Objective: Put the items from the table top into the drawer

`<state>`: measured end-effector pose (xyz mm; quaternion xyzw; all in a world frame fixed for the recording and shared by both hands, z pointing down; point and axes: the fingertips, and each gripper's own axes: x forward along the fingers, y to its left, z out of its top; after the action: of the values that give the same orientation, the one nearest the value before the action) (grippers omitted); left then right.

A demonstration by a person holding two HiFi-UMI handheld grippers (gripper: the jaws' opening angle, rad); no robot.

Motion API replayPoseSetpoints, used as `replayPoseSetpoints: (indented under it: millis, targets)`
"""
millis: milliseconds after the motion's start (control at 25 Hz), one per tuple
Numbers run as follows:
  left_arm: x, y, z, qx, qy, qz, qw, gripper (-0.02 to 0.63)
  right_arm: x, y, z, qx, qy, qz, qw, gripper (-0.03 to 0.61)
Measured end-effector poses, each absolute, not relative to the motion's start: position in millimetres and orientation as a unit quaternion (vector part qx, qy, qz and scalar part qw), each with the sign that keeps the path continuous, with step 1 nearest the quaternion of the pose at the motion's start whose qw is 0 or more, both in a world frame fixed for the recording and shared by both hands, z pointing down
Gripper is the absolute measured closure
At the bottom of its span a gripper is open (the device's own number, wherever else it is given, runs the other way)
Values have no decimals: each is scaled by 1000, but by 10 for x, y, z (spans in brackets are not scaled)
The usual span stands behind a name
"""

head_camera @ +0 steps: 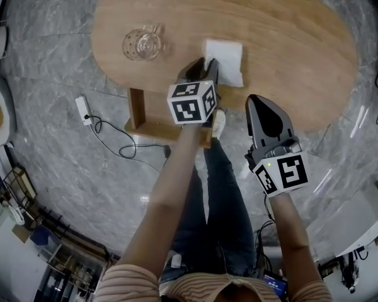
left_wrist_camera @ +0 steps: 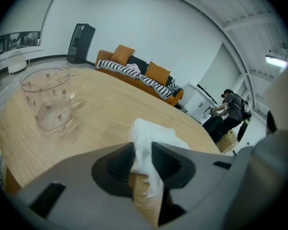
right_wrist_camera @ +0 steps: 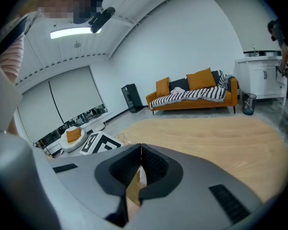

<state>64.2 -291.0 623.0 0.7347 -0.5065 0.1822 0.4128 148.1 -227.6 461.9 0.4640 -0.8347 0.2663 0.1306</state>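
Note:
A white folded tissue [head_camera: 225, 60] lies near the front edge of the oval wooden table [head_camera: 290, 49]. A clear glass cup [head_camera: 142, 44] stands to its left. My left gripper [head_camera: 205, 65] is down at the tissue's near left corner. In the left gripper view the tissue [left_wrist_camera: 151, 135] rises between the jaws of the left gripper [left_wrist_camera: 143, 147] and hugs the right pad, with bare wood showing beside the left pad, so the jaws are open around it. The cup [left_wrist_camera: 50, 99] sits at far left there. My right gripper [head_camera: 255, 99] hovers over the table's front edge, shut and empty [right_wrist_camera: 140, 150].
A wooden unit [head_camera: 152, 126] sits under the table by the person's legs. A white power strip [head_camera: 83, 109] with a black cable lies on the marble floor at left. An orange sofa [left_wrist_camera: 134, 71] and a person [left_wrist_camera: 233, 110] are far behind the table.

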Motion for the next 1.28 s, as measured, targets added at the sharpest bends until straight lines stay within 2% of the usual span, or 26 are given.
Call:
replayPoseSetpoints:
  millis: [200, 360, 800, 1280]
  targets:
    - [625, -2943, 6212, 734, -516, 200, 393, 551, 1543, -2266, 4646, 467, -832, 269, 133, 570]
    - [632, -2952, 6171, 738, -517, 198, 385, 574, 1562, -2241, 4644, 468, -831, 269, 132, 570]
    - [590, -2852, 5676, 754, -517, 122, 387, 583, 1671, -2130, 4485, 486, -828, 251, 127, 571]
    - [-50, -2437, 4970, 769, -517, 47, 373, 583, 1379, -1702, 4305, 517, -814, 238, 115, 571]
